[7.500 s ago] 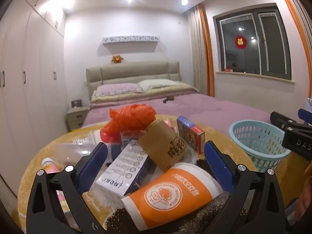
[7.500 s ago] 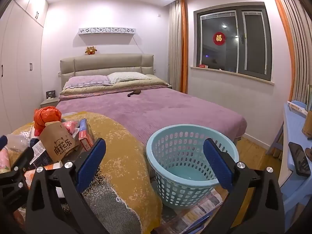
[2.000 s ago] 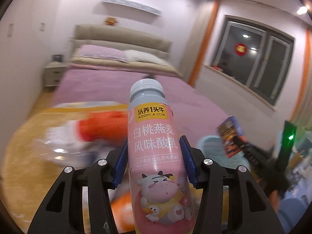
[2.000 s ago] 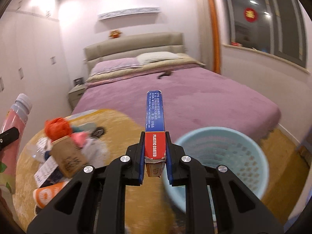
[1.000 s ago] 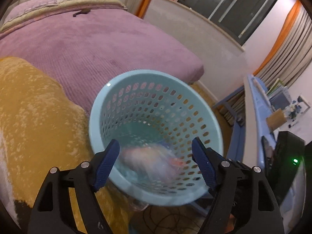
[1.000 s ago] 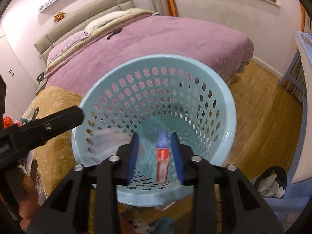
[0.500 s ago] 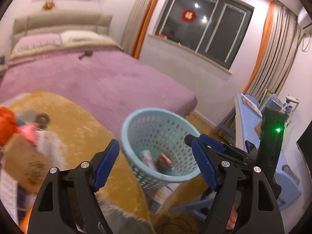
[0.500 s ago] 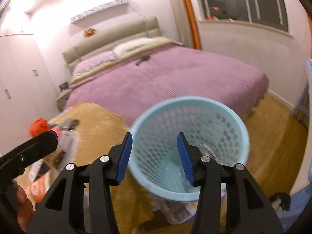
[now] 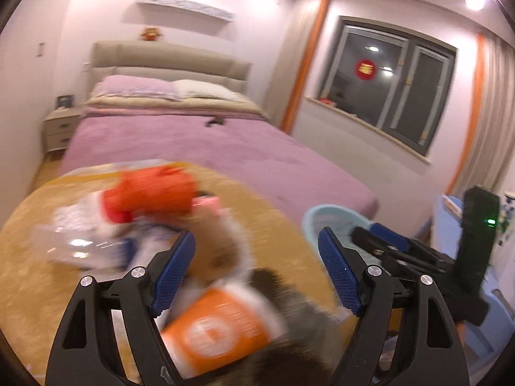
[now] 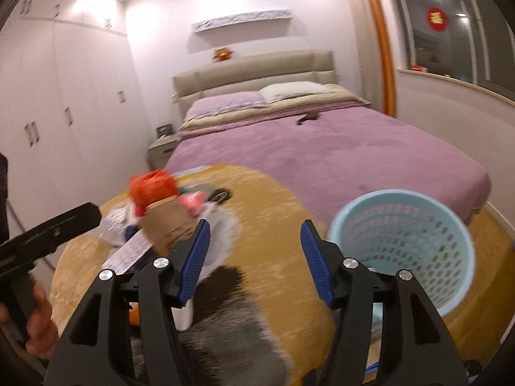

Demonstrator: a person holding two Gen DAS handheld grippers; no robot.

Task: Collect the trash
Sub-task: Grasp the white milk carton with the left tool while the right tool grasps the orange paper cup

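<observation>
My left gripper (image 9: 256, 271) is open and empty, above an orange paper cup (image 9: 219, 325) lying on the yellow rug (image 9: 38, 225). Beyond the cup lies a blurred pile: a brown paper bag (image 9: 215, 241), an orange plastic bag (image 9: 151, 193), white boxes and clear plastic (image 9: 77, 244). My right gripper (image 10: 254, 257) is open and empty over the rug (image 10: 264, 199), between the pile and the light blue basket (image 10: 405, 244). The brown bag (image 10: 169, 222) and orange bag (image 10: 153, 186) show to its left. The basket's rim (image 9: 325, 214) shows to the right in the left view.
A bed with a purple cover (image 10: 322, 148) stands behind the rug. White wardrobes (image 10: 58, 103) line the left wall, with a nightstand (image 10: 161, 151) beside the bed. A blue desk (image 9: 450, 212) and window (image 9: 399, 96) are at the right.
Both grippers have swung left, away from the basket and back toward the trash pile on the rug. The bottle and the box stay in the basket. Both grippers are still open.
</observation>
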